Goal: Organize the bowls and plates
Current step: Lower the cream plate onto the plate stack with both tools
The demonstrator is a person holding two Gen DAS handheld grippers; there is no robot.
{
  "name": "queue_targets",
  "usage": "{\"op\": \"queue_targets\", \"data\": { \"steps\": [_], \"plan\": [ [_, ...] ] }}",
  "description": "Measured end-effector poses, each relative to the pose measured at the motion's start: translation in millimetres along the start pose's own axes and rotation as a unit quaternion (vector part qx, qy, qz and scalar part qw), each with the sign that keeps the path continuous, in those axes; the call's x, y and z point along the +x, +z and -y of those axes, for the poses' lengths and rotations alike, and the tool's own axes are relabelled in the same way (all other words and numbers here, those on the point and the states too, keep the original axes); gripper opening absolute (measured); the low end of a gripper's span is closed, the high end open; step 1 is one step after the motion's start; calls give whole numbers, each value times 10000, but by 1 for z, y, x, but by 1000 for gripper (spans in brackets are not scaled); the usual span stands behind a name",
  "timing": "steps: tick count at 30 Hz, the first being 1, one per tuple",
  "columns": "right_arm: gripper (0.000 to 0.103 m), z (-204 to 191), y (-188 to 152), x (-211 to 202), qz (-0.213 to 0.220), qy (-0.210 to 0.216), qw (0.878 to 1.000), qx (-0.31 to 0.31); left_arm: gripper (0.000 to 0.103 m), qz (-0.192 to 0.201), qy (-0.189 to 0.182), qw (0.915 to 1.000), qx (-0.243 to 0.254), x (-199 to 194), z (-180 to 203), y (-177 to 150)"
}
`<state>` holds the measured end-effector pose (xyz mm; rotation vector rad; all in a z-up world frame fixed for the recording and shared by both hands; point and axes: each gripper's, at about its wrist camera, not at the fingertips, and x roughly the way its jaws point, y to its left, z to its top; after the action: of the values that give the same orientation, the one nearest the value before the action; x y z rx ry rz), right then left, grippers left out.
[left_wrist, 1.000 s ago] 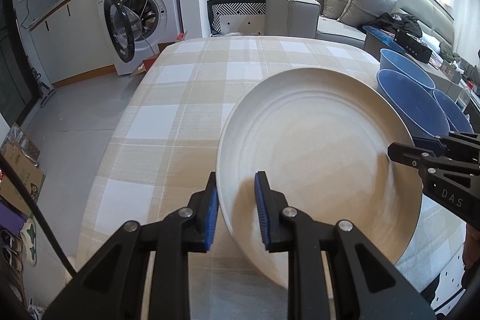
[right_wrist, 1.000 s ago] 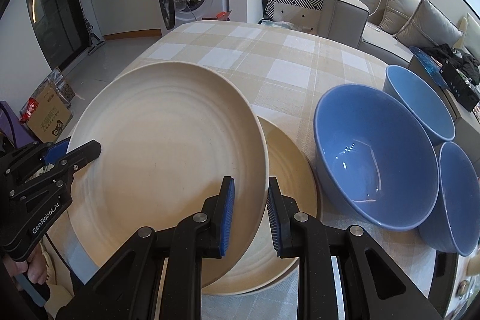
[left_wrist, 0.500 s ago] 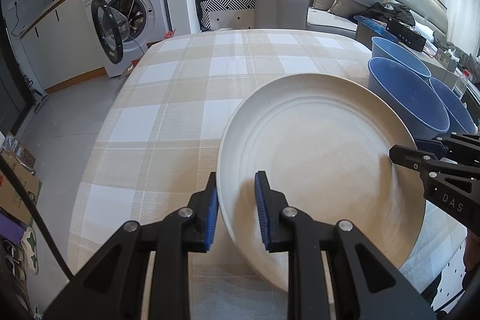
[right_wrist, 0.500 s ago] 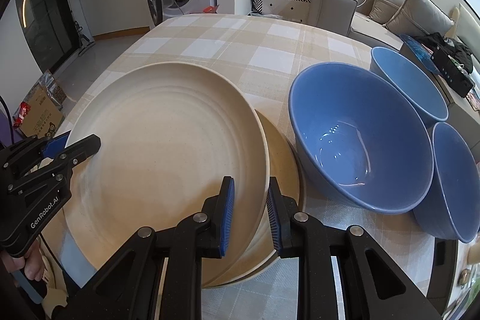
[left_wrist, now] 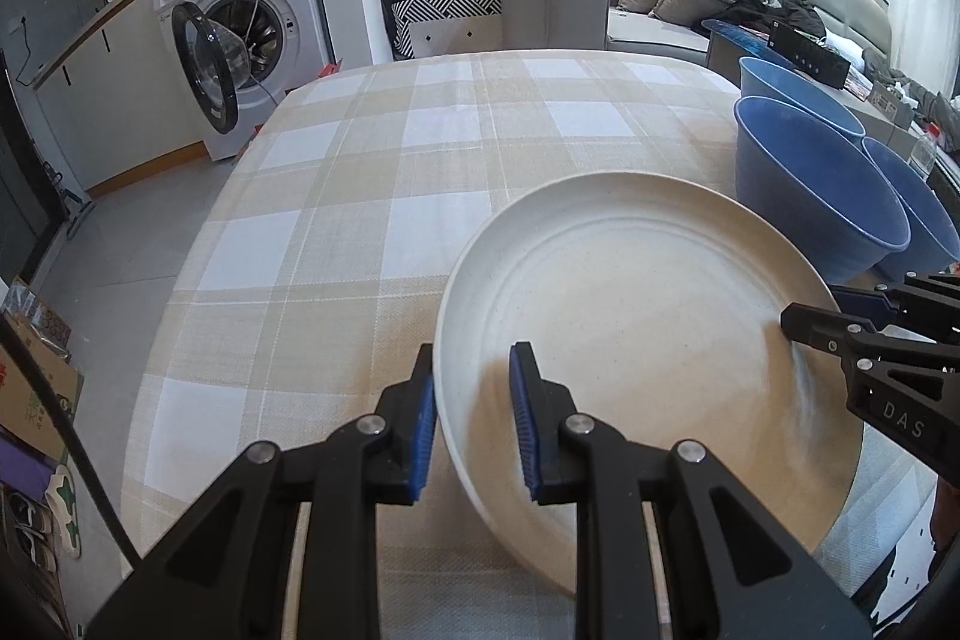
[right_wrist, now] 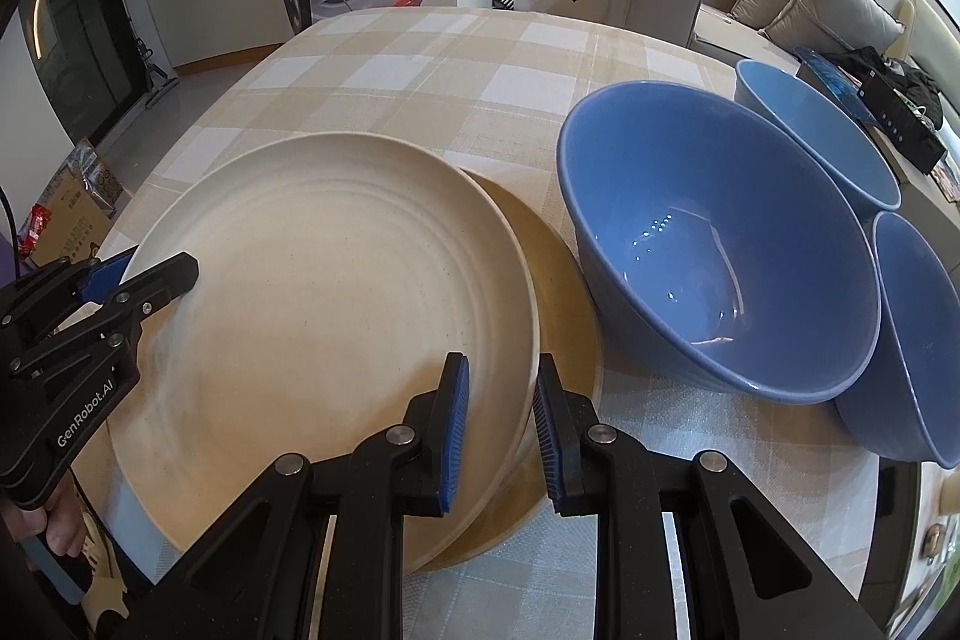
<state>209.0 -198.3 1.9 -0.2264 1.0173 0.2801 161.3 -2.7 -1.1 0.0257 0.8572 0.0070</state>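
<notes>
- The left gripper [left_wrist: 470,427] was clamped on the near-left rim of a cream plate [left_wrist: 636,322]; the right gripper [right_wrist: 500,427] pinched the opposite rim, so both hands carried it together.
- That plate hung tilted, just above a second cream plate [right_wrist: 570,292] lying on the checked tablecloth [left_wrist: 372,172], overlapping most of it.
- Three blue bowls sat to the right: the nearest blue bowl [right_wrist: 714,244] just beside the lower plate.
- The step in hand looked like stacking plate on plate.
- The next move probably called for centring the held plate, lowering it level, then releasing both rims.
</notes>
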Motion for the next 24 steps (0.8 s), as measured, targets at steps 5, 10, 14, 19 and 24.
{"op": "queue_targets", "data": {
  "steps": [5, 10, 14, 19, 24],
  "plan": [
    [22, 2, -2, 1, 6, -69, 10000, 36, 21, 23, -24, 10000, 50, 4, 6, 0],
    [22, 8, -4, 3, -14, -151, 9998, 104, 21, -2, -102, 9999, 112, 9, 11, -1],
    [22, 11, -6, 6, -8, -169, 9998, 138, 21, 0, -103, 9998, 151, 13, 15, -1],
    [22, 10, -5, 8, 34, -299, 9995, 83, 21, -1, -157, 9997, 162, 16, 15, -2],
    [22, 9, -5, 9, 79, -442, 9990, 13, 21, -5, -182, 9997, 180, 20, 17, -3]
  ]
}}
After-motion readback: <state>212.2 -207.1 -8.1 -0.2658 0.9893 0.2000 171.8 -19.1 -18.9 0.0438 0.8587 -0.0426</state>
